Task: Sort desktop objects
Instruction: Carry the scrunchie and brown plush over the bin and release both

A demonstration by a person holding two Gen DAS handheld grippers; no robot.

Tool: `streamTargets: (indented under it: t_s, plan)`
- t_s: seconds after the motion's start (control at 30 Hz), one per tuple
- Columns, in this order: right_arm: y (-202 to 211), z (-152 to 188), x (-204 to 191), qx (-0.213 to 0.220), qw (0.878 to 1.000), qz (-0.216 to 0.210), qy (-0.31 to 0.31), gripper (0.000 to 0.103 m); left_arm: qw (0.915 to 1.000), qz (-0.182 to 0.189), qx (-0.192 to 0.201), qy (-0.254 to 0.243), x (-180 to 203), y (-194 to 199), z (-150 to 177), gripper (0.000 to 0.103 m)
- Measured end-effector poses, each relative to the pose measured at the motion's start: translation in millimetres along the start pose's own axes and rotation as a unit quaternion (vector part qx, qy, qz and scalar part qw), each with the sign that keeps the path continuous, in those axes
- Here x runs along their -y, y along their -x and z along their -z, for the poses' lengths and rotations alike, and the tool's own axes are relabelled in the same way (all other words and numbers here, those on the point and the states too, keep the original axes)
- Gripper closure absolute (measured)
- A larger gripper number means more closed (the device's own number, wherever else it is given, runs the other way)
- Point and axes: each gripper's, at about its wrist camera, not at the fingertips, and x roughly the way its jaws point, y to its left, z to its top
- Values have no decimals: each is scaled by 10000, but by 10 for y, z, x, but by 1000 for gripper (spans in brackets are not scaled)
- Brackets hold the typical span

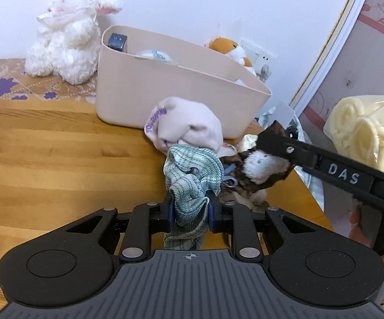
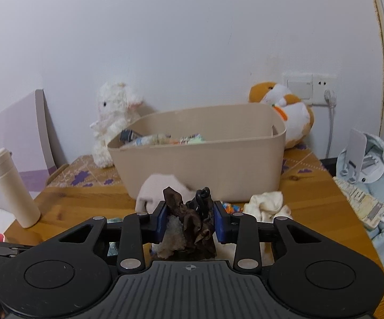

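Left gripper (image 1: 191,212): pads clamped on a crumpled green striped cloth (image 1: 192,178).
Right gripper (image 2: 189,224): pads clamped on a brown fabric piece with white fluff (image 2: 189,223).
Beige plastic bin (image 2: 199,156): toward the wooden table's (image 1: 45,146) back edge.
Pale pink sock (image 1: 184,125): just before the bin.

A home bedroom. 2 plush toys, a white lamb (image 2: 114,122) at 11 o'clock and an orange hamster (image 2: 287,111) at 1 o'clock, flank a beige bin (image 2: 205,167) on a wooden desk (image 1: 45,154). A wall socket (image 2: 309,86) sits at 2 o'clock.
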Motion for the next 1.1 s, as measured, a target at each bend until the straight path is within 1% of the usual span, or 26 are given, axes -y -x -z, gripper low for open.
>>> streamTargets:
  t_s: [0.23,0.37,0.53,0.67,0.8,0.83,0.93,1.1]
  plan:
    - [88,-109,34,160,9998,58,44,71,9999,-45,136,53,-10,50,-90,80]
    - [164,-200,52,267,9996,59,107,71,9996,-47,266,72,-11,115,-167,80]
    - [282,-379,49,448,9987,82,243,72,9986,-35,519,61,11,229,-329,80]
    - [348,-549,84,585,9977,142,305,72,9972,-67,748,42,42,296,-505,80]
    - [369,-762,118,714,9964,254,369,72,9943,-375,993,-136,89,308,-724,80]
    - [365,-816,127,752,9961,285,365,72,9937,-396,1035,-144,84,308,-776,80]
    - [342,-975,149,897,9947,344,362,72,9921,-387,1176,-179,92,316,-960,80]
    - [200,-1223,200,1051,9925,519,333,72,9860,-644,1481,-407,156,251,-1275,80]
